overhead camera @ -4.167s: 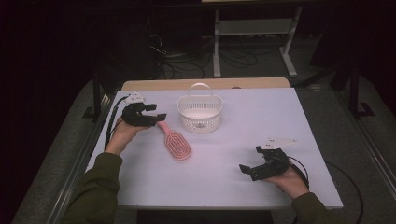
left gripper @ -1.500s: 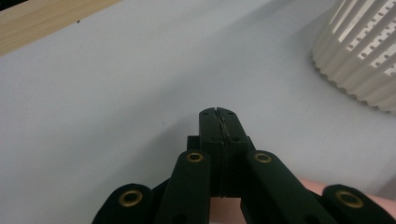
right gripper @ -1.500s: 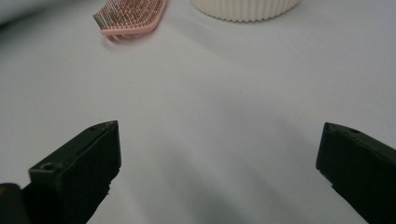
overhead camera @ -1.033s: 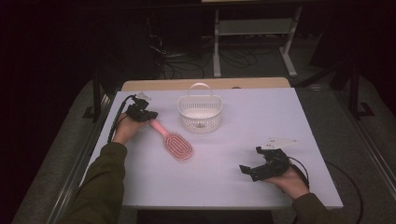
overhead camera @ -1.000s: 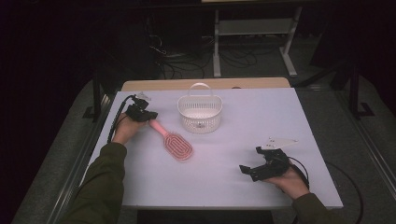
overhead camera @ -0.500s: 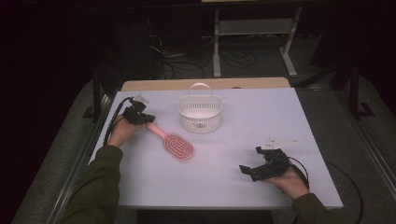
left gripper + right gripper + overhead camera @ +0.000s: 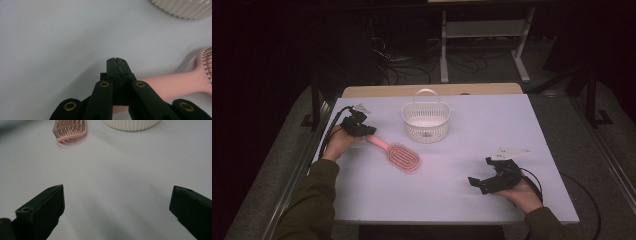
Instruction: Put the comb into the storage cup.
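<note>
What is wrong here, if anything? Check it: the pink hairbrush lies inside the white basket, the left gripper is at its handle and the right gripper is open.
One thing is wrong. The high view shows the pink hairbrush lying on the table beside the white basket, not inside it. The left gripper is at its handle, and the right gripper is open.

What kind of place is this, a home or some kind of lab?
Probably a lab or recording workspace, not a home: a bare white table in a dark room, loose cables on the floor, a metal stand behind, and handheld grippers, the right gripper among them.
</note>
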